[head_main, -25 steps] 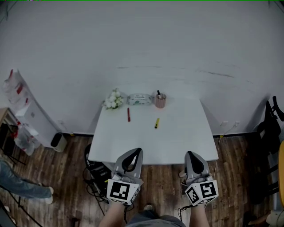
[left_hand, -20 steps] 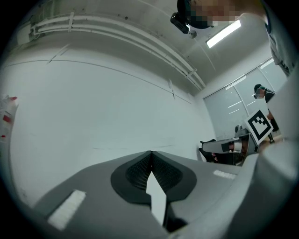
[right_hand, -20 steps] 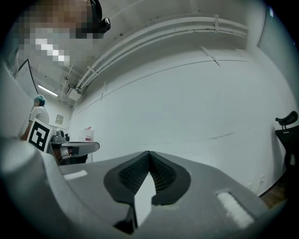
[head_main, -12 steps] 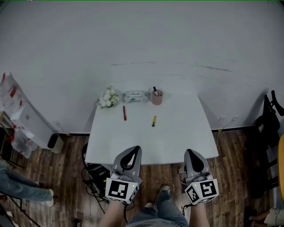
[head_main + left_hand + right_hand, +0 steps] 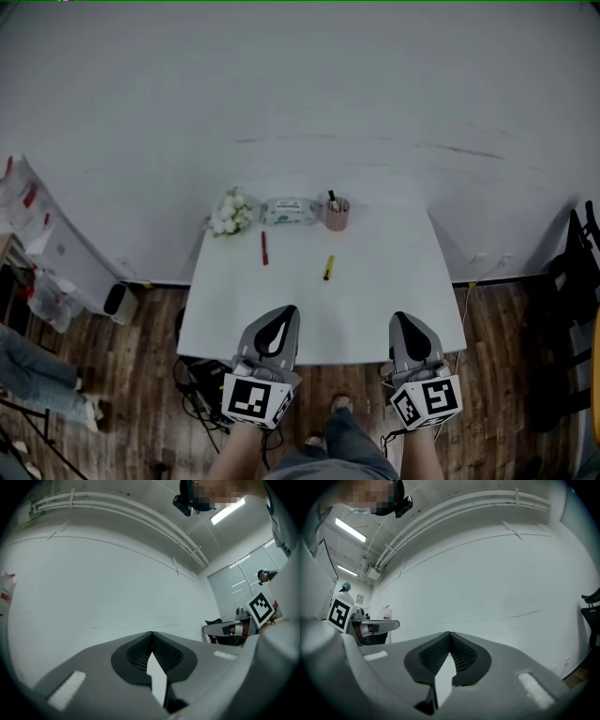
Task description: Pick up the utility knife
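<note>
step: reaching | claws: left gripper (image 5: 279, 321) and right gripper (image 5: 405, 326) are both sitting pinched together, empty | target: slim yellow plastic utility knife (image 5: 328, 267), probably, is lying mid-way on the white rectangular table (image 5: 394, 281); well ahead | advice: opening the right jaws first; straddling the handle crosswise

A white desk (image 5: 394, 309) stands against the wall. Along its far edge, in a row: white flowers (image 5: 228, 214), a pack of wipes (image 5: 289, 210), a pink cup (image 5: 337, 215) holding pens. Left, on the wooden floor (image 5: 141, 375), a small bin (image 5: 117, 299).
</note>
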A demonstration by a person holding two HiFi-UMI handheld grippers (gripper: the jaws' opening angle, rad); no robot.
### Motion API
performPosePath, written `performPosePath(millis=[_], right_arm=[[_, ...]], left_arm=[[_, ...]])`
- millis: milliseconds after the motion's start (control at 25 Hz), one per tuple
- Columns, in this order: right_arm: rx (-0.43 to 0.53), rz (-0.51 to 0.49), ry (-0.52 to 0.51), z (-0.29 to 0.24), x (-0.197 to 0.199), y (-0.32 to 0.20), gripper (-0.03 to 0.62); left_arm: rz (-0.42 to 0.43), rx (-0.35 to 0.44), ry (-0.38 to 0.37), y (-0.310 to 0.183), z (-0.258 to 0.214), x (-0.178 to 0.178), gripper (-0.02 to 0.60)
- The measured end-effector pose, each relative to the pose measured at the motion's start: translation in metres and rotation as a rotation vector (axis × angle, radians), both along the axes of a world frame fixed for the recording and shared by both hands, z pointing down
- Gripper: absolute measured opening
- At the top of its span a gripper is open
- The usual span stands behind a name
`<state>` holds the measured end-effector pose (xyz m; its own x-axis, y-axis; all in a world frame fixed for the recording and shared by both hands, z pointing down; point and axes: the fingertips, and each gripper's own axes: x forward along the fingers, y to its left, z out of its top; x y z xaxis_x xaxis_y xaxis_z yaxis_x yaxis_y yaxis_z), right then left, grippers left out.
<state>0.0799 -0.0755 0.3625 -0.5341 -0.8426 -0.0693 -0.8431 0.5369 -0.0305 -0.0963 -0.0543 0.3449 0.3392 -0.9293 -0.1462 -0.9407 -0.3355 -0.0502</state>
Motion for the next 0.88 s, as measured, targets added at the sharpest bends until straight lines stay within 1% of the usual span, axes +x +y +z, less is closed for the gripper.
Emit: performPosePath(millis=[480,880], right_arm=[[0.010,-0.055,-0.001,-0.009,0.006,-0.084,0.003],[-0.005,-0.111,-0.008,-0.008,0.012,-0.131,0.003]], left_arm=[[-0.045,0.011,-0.005,-0.074,-0.011,0.011,0.018],[-0.102,0.010,-0.024,-0.114,-0.015,0.022,0.020]])
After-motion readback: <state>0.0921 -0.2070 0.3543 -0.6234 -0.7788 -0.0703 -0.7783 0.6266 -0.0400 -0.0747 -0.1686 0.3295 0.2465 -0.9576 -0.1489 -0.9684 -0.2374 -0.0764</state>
